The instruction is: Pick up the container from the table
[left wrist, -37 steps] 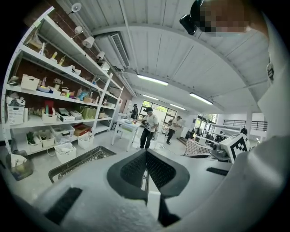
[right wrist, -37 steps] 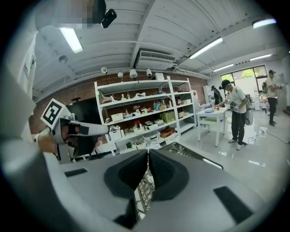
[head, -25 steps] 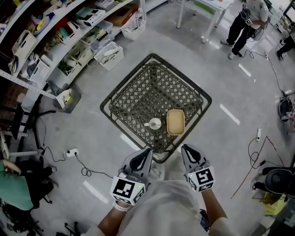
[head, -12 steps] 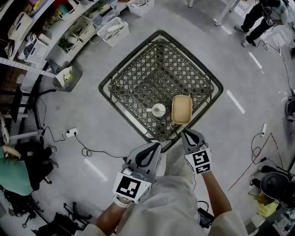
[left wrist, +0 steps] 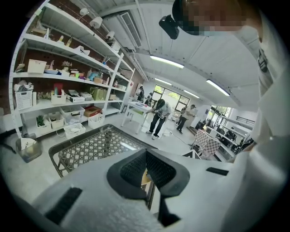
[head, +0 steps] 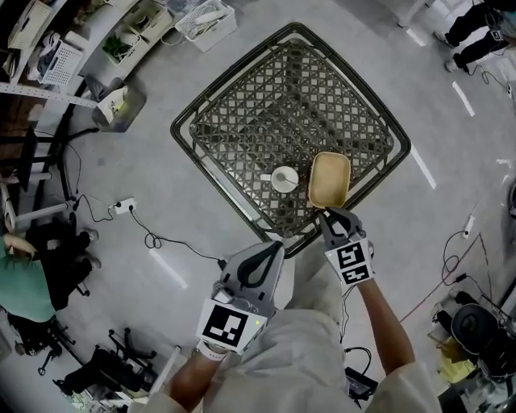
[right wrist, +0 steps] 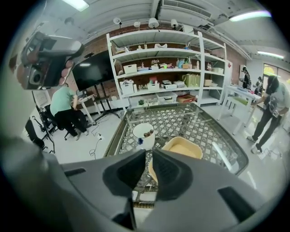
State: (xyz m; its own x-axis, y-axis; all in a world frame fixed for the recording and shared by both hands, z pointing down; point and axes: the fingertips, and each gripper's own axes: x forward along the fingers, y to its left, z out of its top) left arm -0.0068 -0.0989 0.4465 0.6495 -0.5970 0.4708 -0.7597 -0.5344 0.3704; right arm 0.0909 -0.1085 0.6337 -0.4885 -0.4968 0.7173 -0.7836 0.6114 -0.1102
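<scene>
A tan, shallow rectangular container (head: 329,179) lies near the front corner of the dark metal lattice table (head: 242,105); the right gripper view shows the container (right wrist: 183,147) just beyond the jaws. A white cup (head: 284,178) stands to its left, with dark bits inside the cup (right wrist: 143,133). My right gripper (head: 329,214) is shut, empty, its tips just short of the container's near end. My left gripper (head: 272,248) is shut and empty, lower left, at the table's front corner, clear of both objects. In their own views the right gripper (right wrist: 149,156) and left gripper (left wrist: 146,154) have jaws closed together.
Shelving with bins (head: 48,40) runs along the upper left. Baskets (head: 205,18) stand on the floor behind the table. A power strip and cables (head: 121,208) lie on the floor at left, near a seated person (head: 24,290). Someone stands at the upper right (head: 476,32).
The view has closed in on the table. Both grippers have moved forward; the right one has gone from short of the table edge to the container's near end.
</scene>
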